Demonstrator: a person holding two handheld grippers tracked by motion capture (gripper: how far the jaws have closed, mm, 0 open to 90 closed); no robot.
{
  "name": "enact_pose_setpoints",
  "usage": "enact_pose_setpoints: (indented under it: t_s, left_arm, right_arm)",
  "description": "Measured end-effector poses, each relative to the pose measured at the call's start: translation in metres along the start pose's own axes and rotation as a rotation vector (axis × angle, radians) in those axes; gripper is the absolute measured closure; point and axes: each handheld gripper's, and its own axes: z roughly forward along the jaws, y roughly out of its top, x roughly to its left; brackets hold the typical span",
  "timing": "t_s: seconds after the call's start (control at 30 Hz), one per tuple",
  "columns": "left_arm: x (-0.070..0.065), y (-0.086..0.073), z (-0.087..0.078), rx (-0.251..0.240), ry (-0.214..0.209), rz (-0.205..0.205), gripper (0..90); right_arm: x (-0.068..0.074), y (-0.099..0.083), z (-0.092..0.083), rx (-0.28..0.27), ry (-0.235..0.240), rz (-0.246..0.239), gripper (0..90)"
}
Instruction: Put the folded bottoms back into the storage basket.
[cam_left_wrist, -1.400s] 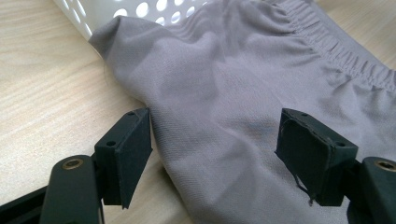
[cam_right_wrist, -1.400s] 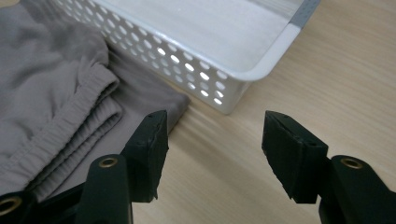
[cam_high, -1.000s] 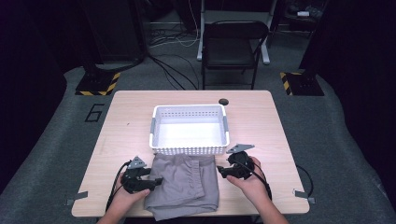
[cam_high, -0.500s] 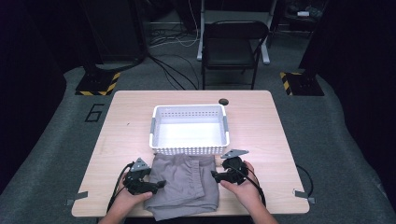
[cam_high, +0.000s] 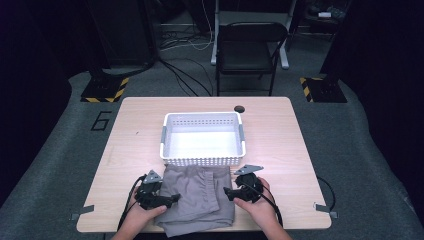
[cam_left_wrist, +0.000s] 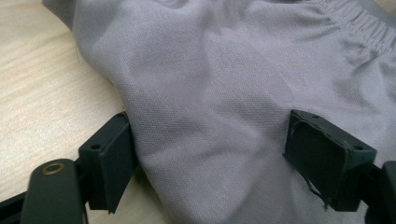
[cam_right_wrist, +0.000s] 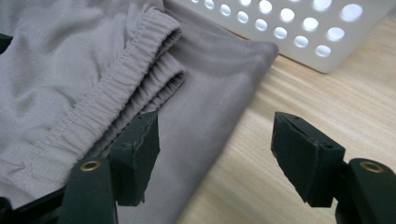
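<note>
floor: grey carpet | chair (black, folding) | surroundings: dark

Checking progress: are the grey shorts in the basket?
No, the shorts lie on the table in front of the white basket.

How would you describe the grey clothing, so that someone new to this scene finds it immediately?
Start at the wooden table and its white perforated basket. Directly in front of the basket, at the near edge, lies the grey garment, between the two grippers. It is the soft item, with a gathered elastic waistband.
</note>
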Motion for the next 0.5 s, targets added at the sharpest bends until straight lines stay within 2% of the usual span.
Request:
enact_pose_setpoints:
  t_s: [0.1, 0.2, 0.23, 0.27, 0.3, 0.33, 0.37, 0.43, 0.5]
  left_arm:
    - [-0.002, -0.001, -0.005, 0.017, 0.061, -0.03, 26.2]
    - [-0.005, -0.003, -0.006, 0.026, 0.09, -0.041, 26.3]
    - [-0.008, -0.003, -0.005, 0.015, 0.101, -0.063, 26.3]
    - [-0.008, -0.003, -0.006, 0.028, 0.101, -0.047, 26.2]
    - [-0.01, -0.003, -0.005, 0.022, 0.107, -0.05, 26.3]
    - [-0.012, -0.003, -0.003, 0.012, 0.113, -0.049, 26.3]
    - [-0.013, -0.003, -0.004, 0.023, 0.112, -0.047, 26.3]
    - [-0.015, -0.003, -0.003, 0.014, 0.121, -0.058, 26.4]
    - [-0.014, -0.003, -0.002, 0.012, 0.123, -0.043, 26.5]
  right_arm:
    - [0.001, -0.002, 0.001, 0.003, -0.002, 0.002, 32.2]
    - [0.003, -0.004, 0.004, 0.012, -0.006, 0.017, 32.1]
    - [0.004, -0.004, 0.005, 0.019, -0.001, 0.024, 31.9]
    - [0.004, -0.005, 0.007, 0.026, -0.002, 0.017, 31.9]
    - [0.006, -0.005, 0.007, 0.031, 0.0, 0.038, 31.8]
    - [0.007, -0.006, 0.009, 0.029, -0.001, 0.028, 31.7]
    - [0.007, -0.006, 0.01, 0.029, -0.005, 0.019, 31.6]
    - [0.009, -0.006, 0.012, 0.031, -0.015, 0.024, 31.5]
    - [0.011, -0.007, 0.014, 0.037, -0.018, 0.042, 31.4]
